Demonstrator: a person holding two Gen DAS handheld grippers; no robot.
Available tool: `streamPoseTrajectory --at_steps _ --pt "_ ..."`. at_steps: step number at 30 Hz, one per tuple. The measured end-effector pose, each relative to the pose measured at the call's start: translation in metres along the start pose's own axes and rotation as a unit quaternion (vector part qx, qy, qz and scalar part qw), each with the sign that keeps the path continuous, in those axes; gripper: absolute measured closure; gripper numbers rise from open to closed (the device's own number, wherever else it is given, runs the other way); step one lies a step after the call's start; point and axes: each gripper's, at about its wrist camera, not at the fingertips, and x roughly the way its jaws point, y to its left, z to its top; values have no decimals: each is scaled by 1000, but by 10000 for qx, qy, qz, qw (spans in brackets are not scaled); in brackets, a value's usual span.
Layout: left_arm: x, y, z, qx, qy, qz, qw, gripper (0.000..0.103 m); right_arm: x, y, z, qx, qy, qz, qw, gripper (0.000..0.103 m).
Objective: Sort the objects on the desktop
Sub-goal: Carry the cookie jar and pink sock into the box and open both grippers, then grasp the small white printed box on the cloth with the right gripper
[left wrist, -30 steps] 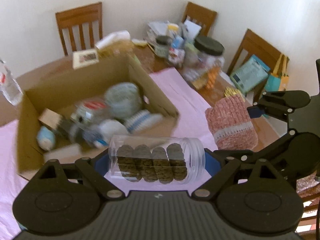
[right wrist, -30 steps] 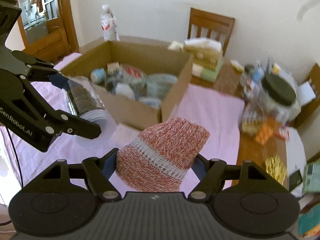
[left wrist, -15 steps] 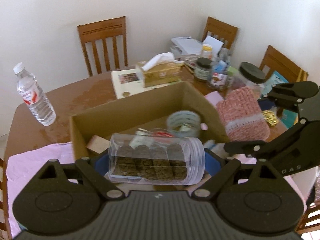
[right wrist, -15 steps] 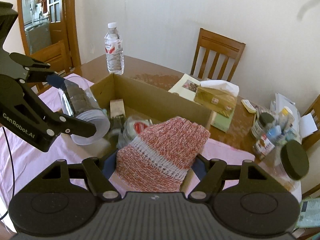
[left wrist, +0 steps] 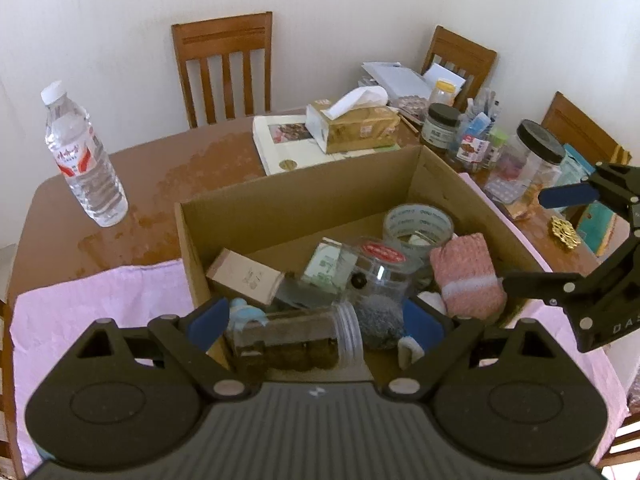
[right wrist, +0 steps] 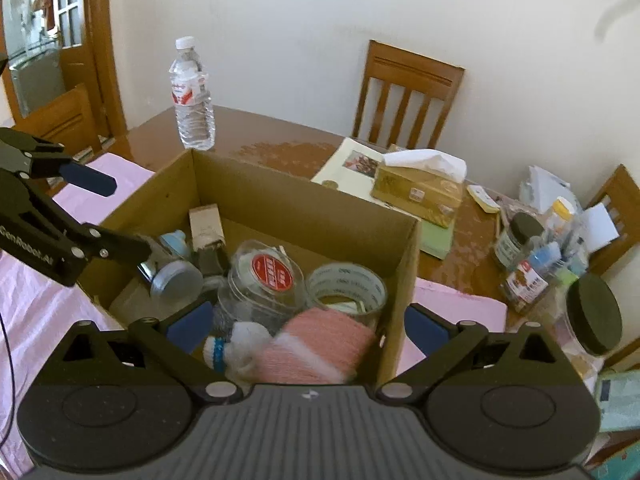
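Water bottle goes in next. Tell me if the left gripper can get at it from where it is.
Probably yes. The left gripper is open and holds nothing, and the water bottle stands alone on bare table, outside the cardboard box, with nothing between them.

A water bottle [left wrist: 84,156] with a red and white label stands upright on the brown table [left wrist: 168,176] at the left of the left-wrist frame; in the right-wrist view it sits upper left. A pink cloth [left wrist: 100,300] covers the near part of the table. Three wooden chairs show against the white wall; one [left wrist: 226,68] is at top centre. At centre top, a tissue box [left wrist: 352,128] rests on a booklet [left wrist: 280,144]. At upper right is a cluster of small jars and bottles, with a dark-lidded jar [left wrist: 440,124] and a larger black-lidded clear jar [left wrist: 536,160]. A small gold ornament [left wrist: 564,232] lies at the right edge.
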Motion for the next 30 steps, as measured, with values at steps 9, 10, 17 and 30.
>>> streamPoseTrajectory --at_steps 9,10,17,30 --pt "-11 -9 -15 125 98 -76 9998 8 -11 4 -41 594 184 -248 9978 0" --pt "-13 -11 -18 159 85 -51 9998 8 -11 4 -46 676 209 -266 9971 0" --pt "-21 -33 -31 345 13 202 9992 8 -8 2 -82 1211 309 -191 9920 0" --pt "-15 -52 -55 198 257 -124 9994 8 48 14 -139 1648 1018 -170 9809 0"
